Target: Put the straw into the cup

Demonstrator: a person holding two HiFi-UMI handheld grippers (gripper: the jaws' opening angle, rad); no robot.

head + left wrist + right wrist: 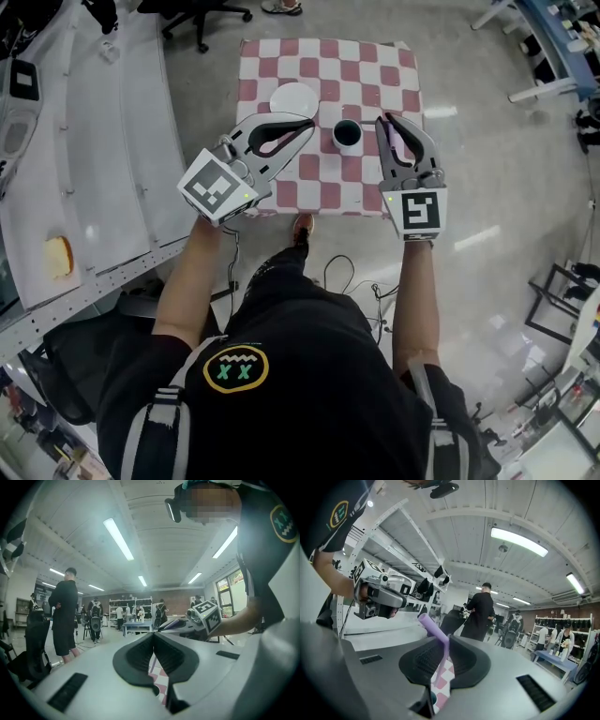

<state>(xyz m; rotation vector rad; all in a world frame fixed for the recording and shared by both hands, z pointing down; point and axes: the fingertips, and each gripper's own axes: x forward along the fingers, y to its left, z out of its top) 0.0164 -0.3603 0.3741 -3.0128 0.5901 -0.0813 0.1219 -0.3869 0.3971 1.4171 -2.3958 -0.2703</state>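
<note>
On the small square table draped in a pink-and-white checked cloth (375, 80) stand a round cup with a pale wall and a dark inside (347, 148) and, up and to its left, a flat white round disc (293, 97). We look steeply down from the head view at two grey hand-held claws hovering over the near half of the cloth, one on each side of the cup.

Our right gripper (443, 639) has its two dark ribbed pads pressed onto a thin lilac plastic straw (432, 626). The straw's bent top pokes up and to the left above the pads, and its shaft runs down between them. We see checked cloth through the gap below. From above, the right gripper (384, 120) has its tips just right of the cup, near it but not over its mouth. The straw is outside the cup.

Our left gripper (153, 634) has its pads closed together, tip against tip, and we make out nothing clamped between them. From above, the left gripper (307, 127) points towards the cup from the left, its tips between the white disc and the cup, touching neither that we can tell.

Each claw's camera sees the other claw's black-and-white marker cube across the table, and a person in black clothes (63, 611) standing well behind.
</note>
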